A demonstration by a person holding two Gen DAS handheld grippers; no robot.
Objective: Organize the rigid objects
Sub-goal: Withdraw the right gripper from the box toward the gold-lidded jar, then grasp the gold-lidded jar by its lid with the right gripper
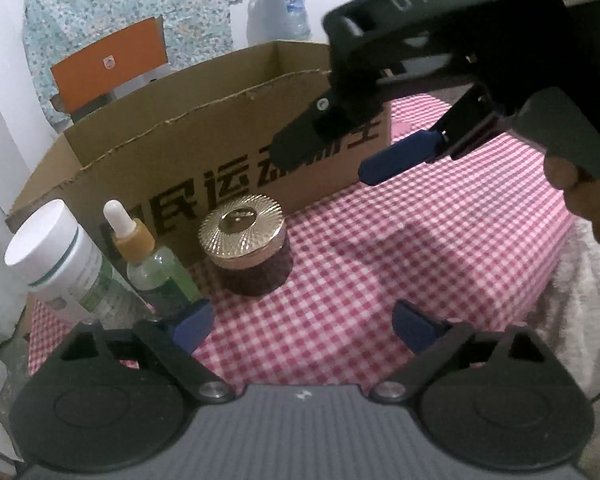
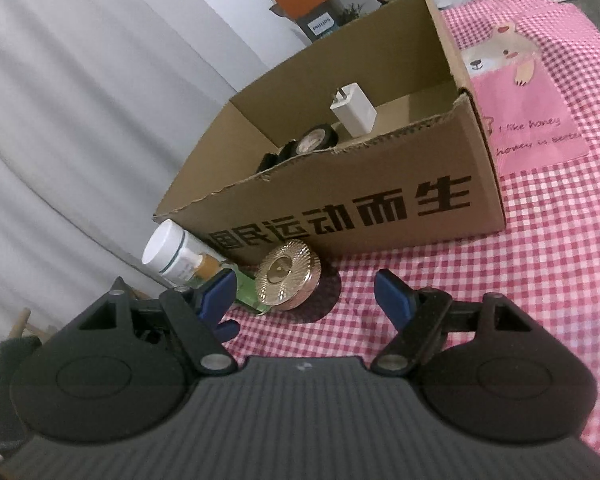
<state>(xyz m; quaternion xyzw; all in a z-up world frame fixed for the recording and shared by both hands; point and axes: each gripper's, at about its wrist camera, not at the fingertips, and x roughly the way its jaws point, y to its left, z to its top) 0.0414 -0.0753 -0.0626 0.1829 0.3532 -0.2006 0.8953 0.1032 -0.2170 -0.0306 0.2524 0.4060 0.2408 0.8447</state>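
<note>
Bench (image 1: 380, 280), covered with a pink-and-white checked cloth (image 2: 560, 280); carries all items below.

Open brown cardboard box (image 2: 340, 216), black printed characters on its front wall, torn top edge; stands at the back of the bench. Contents seen from the right wrist view: a white plug-in charger block (image 2: 354, 110) and a black round roll with a pale face (image 2: 314, 142), both on the box floor.

Left hand-held gripper (image 1: 304, 326), blue-tipped fingers spread wide, empty, low over the cloth.

Right hand-held gripper (image 2: 306, 300), fingers likewise spread wide, empty; in the left wrist view it hangs in front of the box's right end.

White-capped cylindrical plastic bottle (image 1: 52, 256), upright, leftmost of a row before the box front.

Green glass dropper bottle with amber collar and white bulb (image 1: 148, 260), just beside it.

Dark brown jar with ribbed gold lid (image 1: 246, 248), rightmost, just in front of the box.
</note>
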